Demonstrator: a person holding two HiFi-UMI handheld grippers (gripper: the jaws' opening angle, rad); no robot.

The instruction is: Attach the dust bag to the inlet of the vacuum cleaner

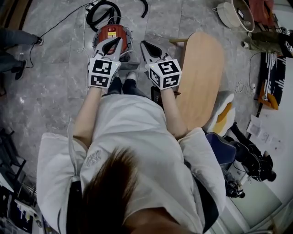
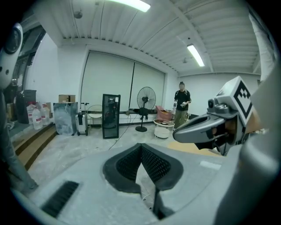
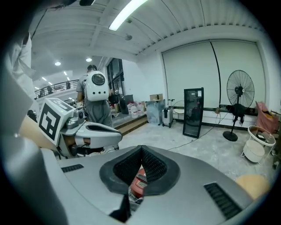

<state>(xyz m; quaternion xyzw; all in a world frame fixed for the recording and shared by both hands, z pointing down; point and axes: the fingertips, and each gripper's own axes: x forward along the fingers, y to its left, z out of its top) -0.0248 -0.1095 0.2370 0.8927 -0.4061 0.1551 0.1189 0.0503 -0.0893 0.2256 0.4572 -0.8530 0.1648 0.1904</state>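
The red vacuum cleaner point(image 1: 109, 33) stands on the grey floor in front of me, with its black hose point(image 1: 101, 10) coiled behind it. I hold both grippers side by side at chest height above it. My left gripper point(image 1: 118, 43) is shut with nothing between its jaws, which meet at the tip point(image 2: 141, 147). My right gripper point(image 1: 143, 45) is shut too, also holding nothing. Below its closed tip point(image 3: 141, 150), a bit of the red vacuum cleaner point(image 3: 138, 184) shows. No dust bag shows in any view.
A long oval wooden table point(image 1: 201, 73) stands just right of me. Cables trail over the floor point(image 1: 55, 87). A standing fan point(image 2: 145, 97), a black cabinet point(image 2: 110, 116) and a person point(image 2: 181, 100) are far off. Another person with a white backpack point(image 3: 96, 90) stands to the left.
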